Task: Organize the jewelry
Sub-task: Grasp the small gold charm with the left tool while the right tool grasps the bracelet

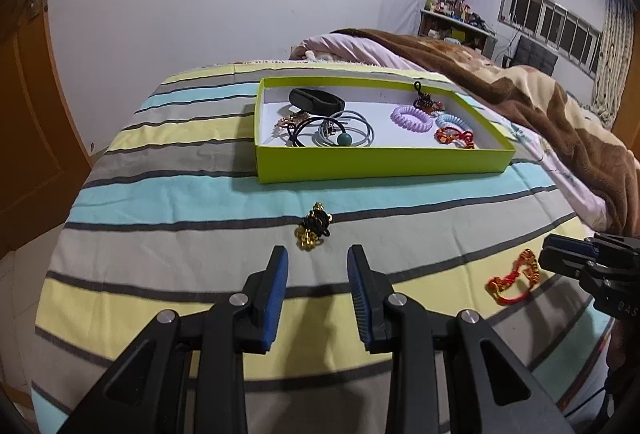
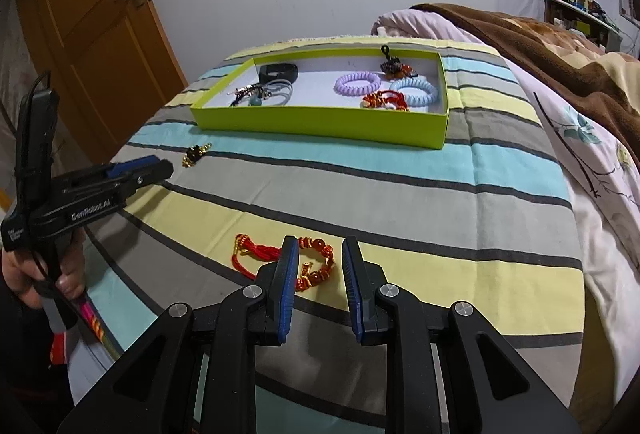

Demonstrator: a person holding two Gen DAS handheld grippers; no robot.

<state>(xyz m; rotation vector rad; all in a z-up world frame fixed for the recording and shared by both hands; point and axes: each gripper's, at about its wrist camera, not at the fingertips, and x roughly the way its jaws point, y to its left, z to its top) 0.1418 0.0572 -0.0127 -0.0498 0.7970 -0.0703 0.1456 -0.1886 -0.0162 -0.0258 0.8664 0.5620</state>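
Right wrist: bracelet point(image 2: 316, 266) behind claw point(image 2: 320, 250)

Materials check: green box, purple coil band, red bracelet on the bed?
Green box: looks like matte cardboard, thin straight walls, white inside. Purple coil band: likely glossy plastic, spiral ridges. Red bracelet: braided red cord with shiny amber and gold beads, bead material unclear.

The right gripper's left finger point(image 2: 289, 274) hides part of the red bracelet point(image 2: 316, 262).
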